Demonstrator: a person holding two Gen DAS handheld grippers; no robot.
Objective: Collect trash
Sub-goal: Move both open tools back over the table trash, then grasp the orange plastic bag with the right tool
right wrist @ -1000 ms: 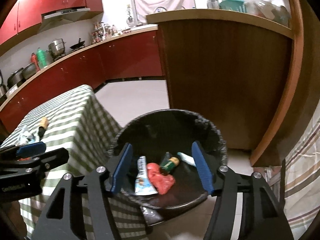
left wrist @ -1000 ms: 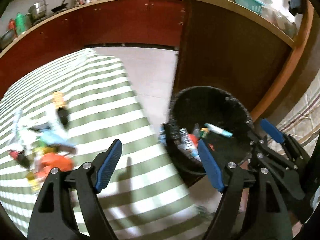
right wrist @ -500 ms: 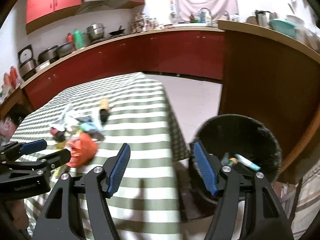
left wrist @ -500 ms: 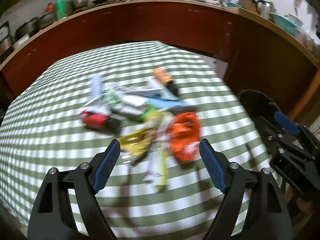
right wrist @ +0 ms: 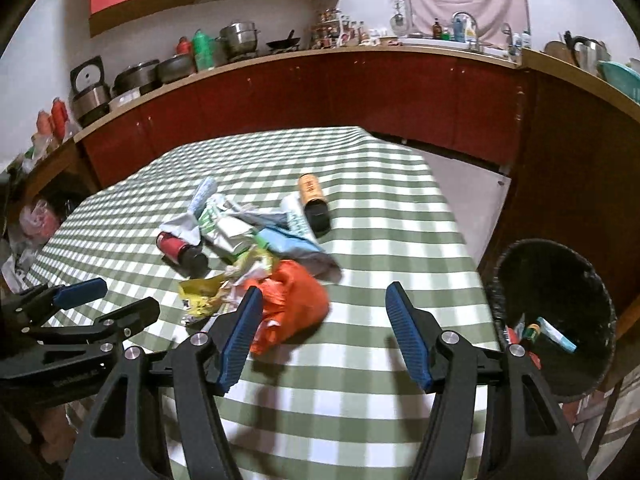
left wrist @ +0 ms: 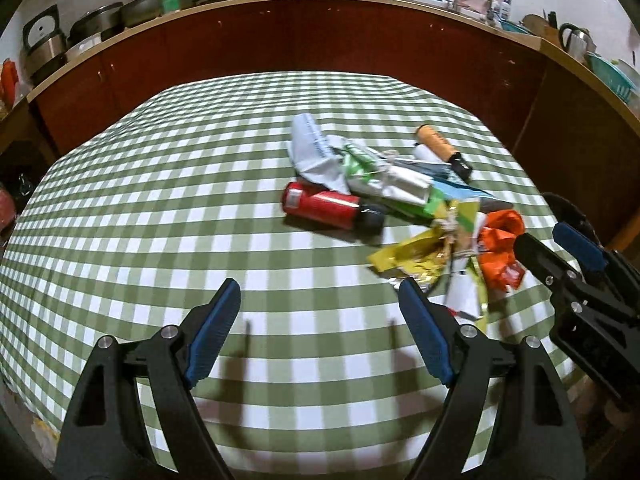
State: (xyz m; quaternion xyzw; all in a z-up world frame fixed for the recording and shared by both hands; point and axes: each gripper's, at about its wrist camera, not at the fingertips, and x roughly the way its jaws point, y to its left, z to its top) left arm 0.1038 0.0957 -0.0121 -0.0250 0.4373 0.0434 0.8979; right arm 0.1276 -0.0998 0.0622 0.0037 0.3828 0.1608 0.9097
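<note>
Right wrist view: the trash pile point(right wrist: 248, 248) — wrappers, a red can point(right wrist: 178, 250), an orange bottle point(right wrist: 312, 196) and a crumpled orange bag point(right wrist: 296, 304) — lies mid-table on the green checked tablecloth point(right wrist: 380, 364), with the black bin point(right wrist: 556, 320) off the table's right edge, a few pieces already inside. The right gripper point(right wrist: 324, 332) hangs over the cloth with jaws apart and nothing between them, the orange bag just beside its left finger. The left gripper point(left wrist: 320, 328) is spread wide and empty too — over bare cloth, near the yellow wrapper point(left wrist: 408, 260).

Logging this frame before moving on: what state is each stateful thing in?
left gripper: open, empty
right gripper: open, empty
red can: lying on its side
orange bottle: lying down
orange bag: crumpled
trash bin: partly filled
</note>
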